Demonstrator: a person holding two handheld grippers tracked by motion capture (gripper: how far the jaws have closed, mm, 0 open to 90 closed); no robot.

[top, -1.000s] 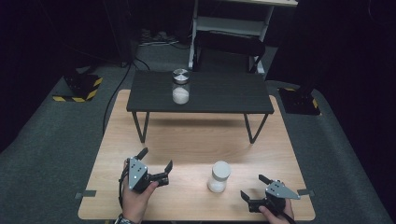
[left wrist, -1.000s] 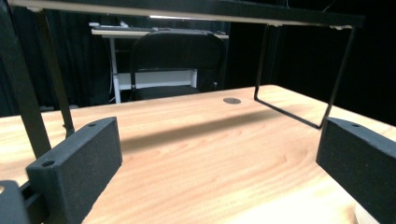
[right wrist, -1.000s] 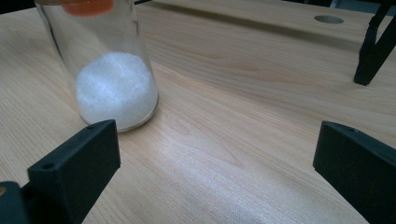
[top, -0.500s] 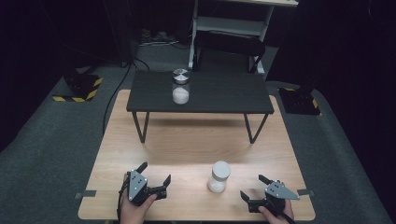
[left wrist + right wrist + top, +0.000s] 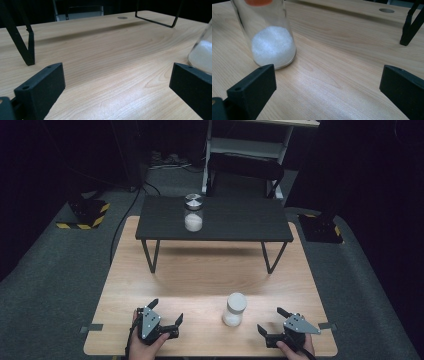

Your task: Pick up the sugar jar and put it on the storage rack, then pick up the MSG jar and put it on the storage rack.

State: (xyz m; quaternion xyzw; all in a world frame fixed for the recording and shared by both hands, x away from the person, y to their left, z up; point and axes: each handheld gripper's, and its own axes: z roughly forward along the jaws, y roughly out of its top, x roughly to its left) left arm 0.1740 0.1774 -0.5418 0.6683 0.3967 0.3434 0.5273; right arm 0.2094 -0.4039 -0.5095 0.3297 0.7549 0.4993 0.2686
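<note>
Down at the near edge of the worktop (image 5: 200,280), both grippers sit low with their jaws spread wide and nothing between them. The left gripper (image 5: 167,315) is close to the near left corner, its jaws pointing toward the middle; the right gripper (image 5: 272,320) is close to the near right corner, its jaws also turned inward. Between them, nearer the right one, a jar (image 5: 234,309) with a white lid stands upright on the wood, partly filled with white powder, touching neither gripper. In the right gripper view the jar (image 5: 270,35) stands just beyond the left-hand jaw, off the line between the jaws, with bare wood running from the gap toward the far side. In the left gripper view the jar (image 5: 202,55) shows at the right margin just past the right-hand jaw, and the wood ahead is open up to the black legs of a small black table (image 5: 215,220) that stands on the far half of the worktop. On the top of that small table, left of its middle and near its far edge, a second jar (image 5: 193,212) with a metal lid stands upright. A broad strip of bare worktop lies between the small table's legs and the near jar.
</note>
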